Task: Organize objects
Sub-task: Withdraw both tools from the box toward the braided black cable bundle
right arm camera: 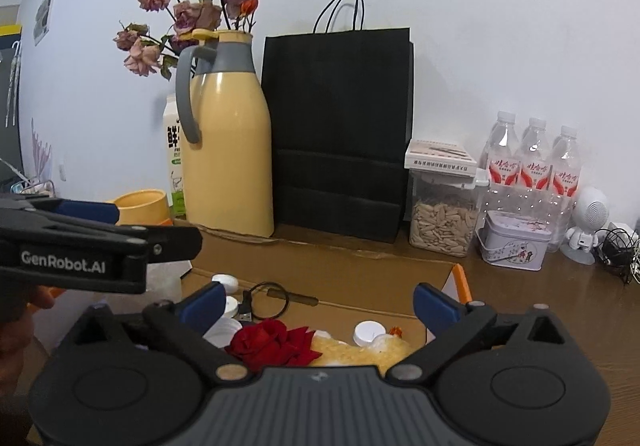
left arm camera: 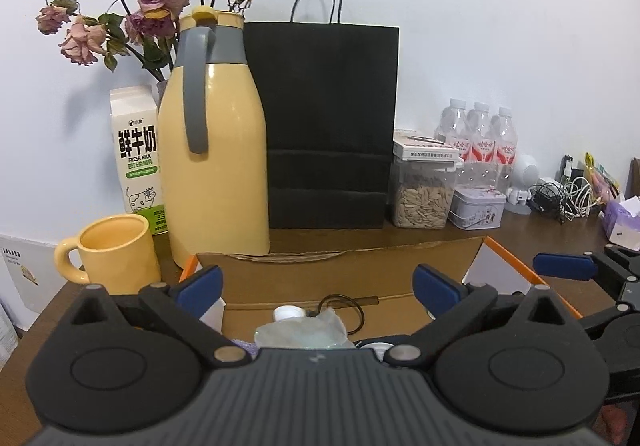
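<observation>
Grippers, left (left arm camera: 318, 282) and right (right arm camera: 318, 300), both hung released and empty over the open cardboard box (right arm camera: 360, 266), its red rose (right arm camera: 274, 342) and white caps (right arm camera: 368, 332) lying below the spread blue pads. Beyond the box stood a yellow flask (left arm camera: 216, 149) and a carton (left arm camera: 138, 153) marked "FRESH MILK". "GenRobot.AI" showed on the left tool.

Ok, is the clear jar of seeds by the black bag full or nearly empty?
About half full: through the clear seed jar the seeds fill only its lower part, and its lid is on.
</observation>
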